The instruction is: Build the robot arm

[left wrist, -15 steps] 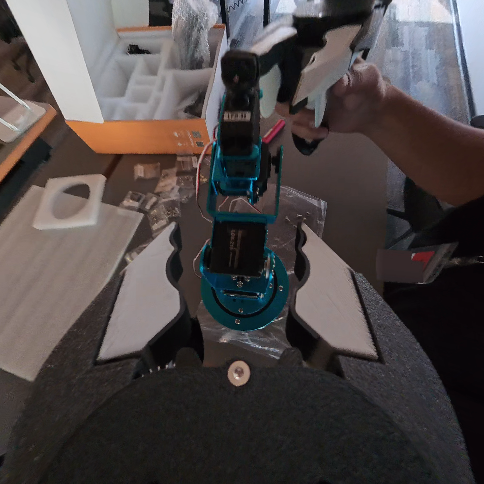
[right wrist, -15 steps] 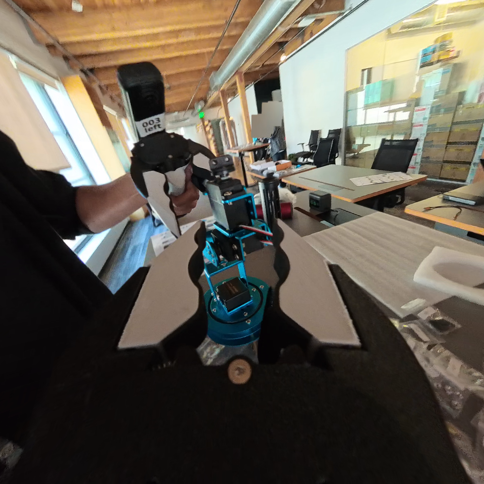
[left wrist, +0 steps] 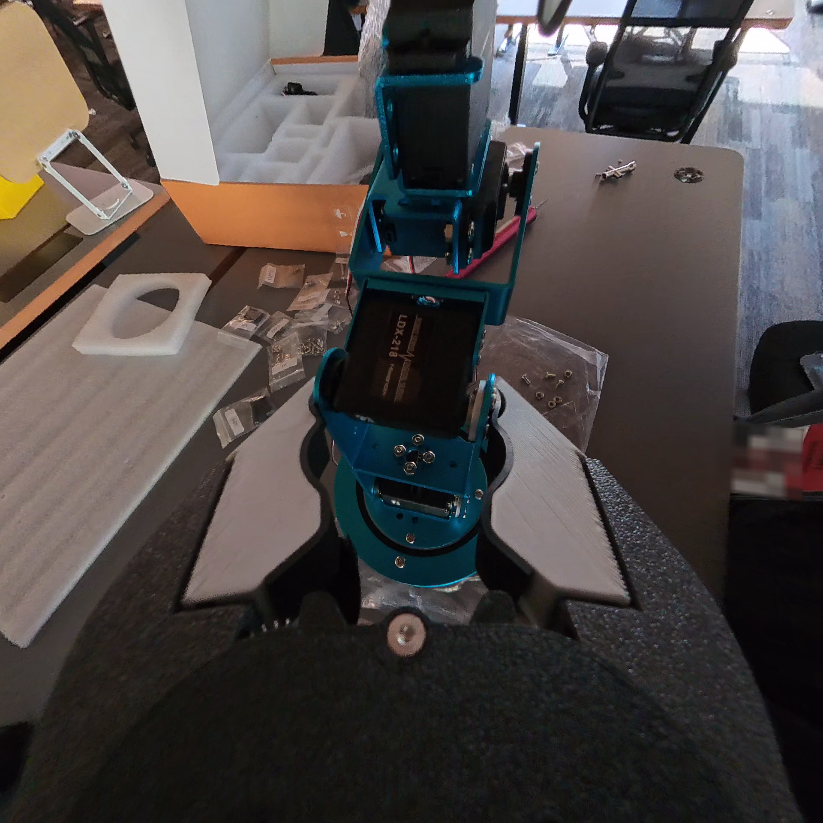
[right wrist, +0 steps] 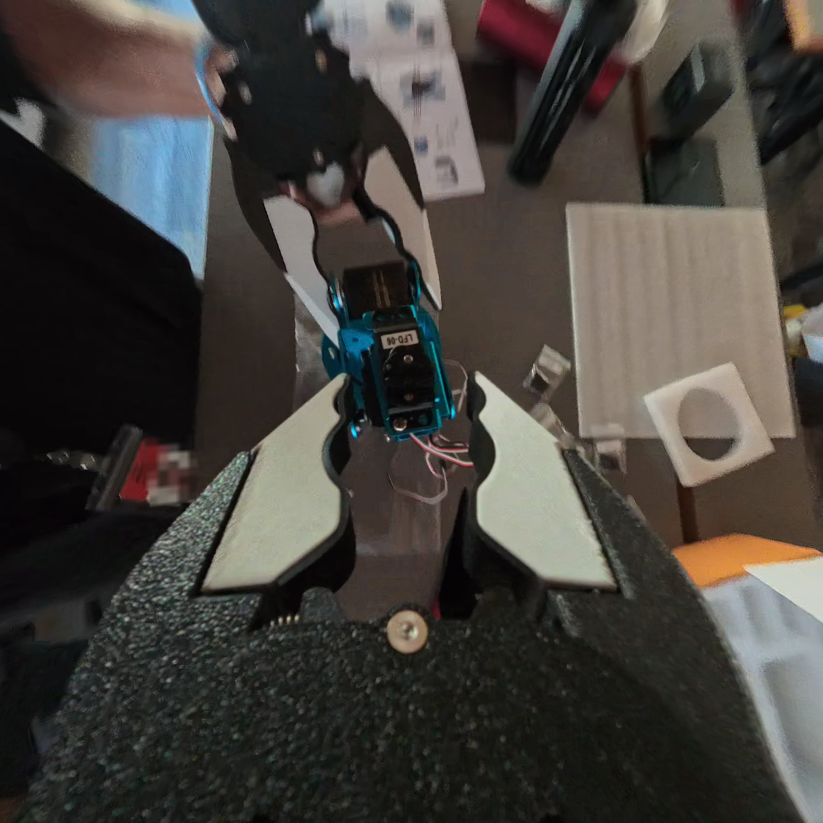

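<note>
The left gripper (left wrist: 403, 450) points forward and slightly down, its fingers closed against the round base of the blue servo arm (left wrist: 414, 401), which stands upright on a clear plastic bag (left wrist: 547, 356) on the dark table (left wrist: 645, 276); the right gripper (right wrist: 407, 396) looks steeply down from above, jaws parted, its tips on either side of the arm's top servo, with contact not clear in the blur; loose screws (left wrist: 545, 387) lie on the bag; beyond, a white foam square (left wrist: 142, 314) rests on a foam sheet (left wrist: 89, 445), and an orange box (left wrist: 267, 213) stands behind.
</note>
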A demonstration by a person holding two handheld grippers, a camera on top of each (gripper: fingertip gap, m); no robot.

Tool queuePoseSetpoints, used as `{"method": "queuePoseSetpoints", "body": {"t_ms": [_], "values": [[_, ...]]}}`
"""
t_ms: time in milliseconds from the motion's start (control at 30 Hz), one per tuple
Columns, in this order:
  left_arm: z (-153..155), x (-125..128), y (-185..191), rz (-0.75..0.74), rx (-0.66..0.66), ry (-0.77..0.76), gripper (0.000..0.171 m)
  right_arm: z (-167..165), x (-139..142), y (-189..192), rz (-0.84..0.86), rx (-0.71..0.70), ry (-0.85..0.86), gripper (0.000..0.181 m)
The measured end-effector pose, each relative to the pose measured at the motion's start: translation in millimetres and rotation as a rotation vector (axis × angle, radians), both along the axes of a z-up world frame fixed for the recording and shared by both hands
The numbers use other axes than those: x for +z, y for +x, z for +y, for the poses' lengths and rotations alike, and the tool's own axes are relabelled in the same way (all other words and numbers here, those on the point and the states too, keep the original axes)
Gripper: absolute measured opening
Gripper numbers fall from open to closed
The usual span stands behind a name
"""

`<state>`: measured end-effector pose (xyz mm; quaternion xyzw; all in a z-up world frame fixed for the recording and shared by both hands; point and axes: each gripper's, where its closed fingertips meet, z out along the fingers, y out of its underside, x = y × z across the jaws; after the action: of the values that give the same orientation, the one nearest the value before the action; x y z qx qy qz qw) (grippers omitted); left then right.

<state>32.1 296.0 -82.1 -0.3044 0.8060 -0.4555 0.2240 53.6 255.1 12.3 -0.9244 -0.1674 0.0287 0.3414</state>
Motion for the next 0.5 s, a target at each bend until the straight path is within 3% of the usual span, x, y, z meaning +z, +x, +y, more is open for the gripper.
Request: {"method": "queuePoseSetpoints", "body": {"t_ms": [200,267,500], "values": [[-0.7,0.8,-0.3,-0.028,-0.001,-0.033,0.071,7.1,-20.8,-8.5,-0.159,0.077,-0.301,0.037],[-1.0,1.0,-0.3,-0.035,-0.003,-0.037,0.07,8.3,-22.0,-4.4,-0.195,0.08,-0.333,0.027],[-3.5,0.7,-2.0,-0.054,-0.03,-0.043,0.07,1.0,-22.2,-5.7,-0.082,0.089,-0.328,0.024]]}}
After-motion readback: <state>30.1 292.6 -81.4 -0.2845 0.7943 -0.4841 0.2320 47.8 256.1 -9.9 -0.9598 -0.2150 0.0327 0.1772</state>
